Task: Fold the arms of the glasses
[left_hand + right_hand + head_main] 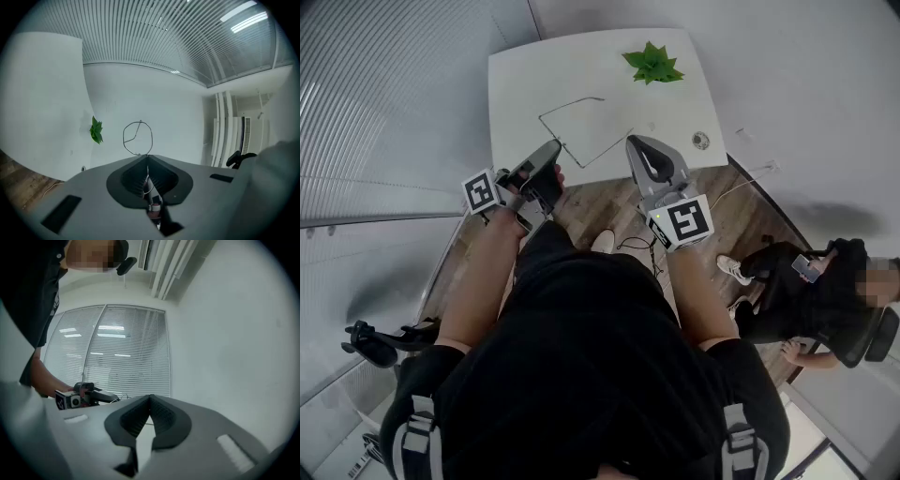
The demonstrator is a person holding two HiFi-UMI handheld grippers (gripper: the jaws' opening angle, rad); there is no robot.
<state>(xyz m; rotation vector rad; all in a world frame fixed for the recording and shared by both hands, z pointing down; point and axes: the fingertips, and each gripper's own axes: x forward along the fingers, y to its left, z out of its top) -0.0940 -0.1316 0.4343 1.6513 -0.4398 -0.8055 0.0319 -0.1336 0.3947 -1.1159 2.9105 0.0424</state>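
Observation:
Thin wire glasses (572,105) sit over the white table (516,84), stretched between my two grippers. My left gripper (553,145) is shut on the frame's near end. In the left gripper view the wire runs out from between the closed jaws (147,157) and forms a loop (152,138) ahead. My right gripper (630,141) is shut at the tip of the long wire arm, which comes across from the left. In the right gripper view the jaws (150,397) meet, and a fine wire (143,423) crosses just below them. The left gripper (79,399) faces it.
A green plant (654,64) stands at the table's far side, and a small round object (701,141) lies near its right edge. A person (825,291) sits on the floor at right. A cable (741,187) trails over the wooden floor, and a dark chair (370,342) stands at left.

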